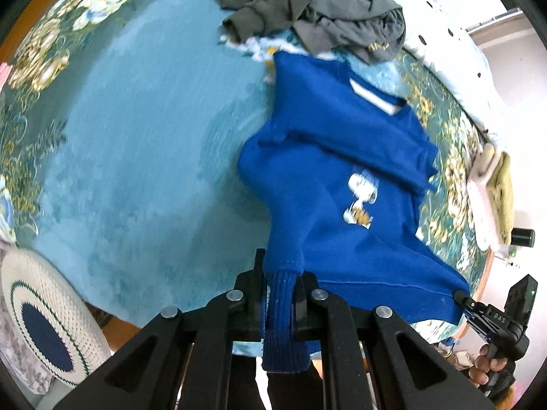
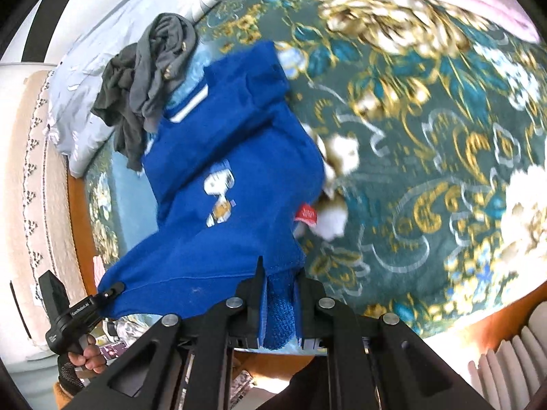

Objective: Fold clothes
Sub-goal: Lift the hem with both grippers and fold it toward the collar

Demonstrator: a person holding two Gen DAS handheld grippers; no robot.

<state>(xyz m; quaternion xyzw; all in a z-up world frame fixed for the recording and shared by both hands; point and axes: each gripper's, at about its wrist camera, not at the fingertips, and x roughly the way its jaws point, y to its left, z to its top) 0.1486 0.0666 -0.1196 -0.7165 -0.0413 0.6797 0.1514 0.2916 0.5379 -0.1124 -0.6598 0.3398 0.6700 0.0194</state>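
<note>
A blue sweater (image 1: 345, 171) with a cartoon dog print lies on a teal floral bedspread (image 1: 136, 157), partly lifted at its hem. My left gripper (image 1: 279, 287) is shut on the ribbed hem at one corner. My right gripper (image 2: 280, 290) is shut on the ribbed hem at the other corner. The sweater (image 2: 232, 157) stretches away from both grippers toward its collar, with a sleeve folded across the chest. The right gripper also shows in the left wrist view (image 1: 459, 296); the left gripper shows in the right wrist view (image 2: 114, 288).
A heap of grey and olive clothes (image 1: 314, 7) lies beyond the collar, also in the right wrist view (image 2: 147, 78). A crocheted round cushion (image 1: 44, 321) sits at the near left. Folded pale items (image 1: 489, 198) lie at the bed's right edge. A white pillow (image 2: 102, 34) lies behind.
</note>
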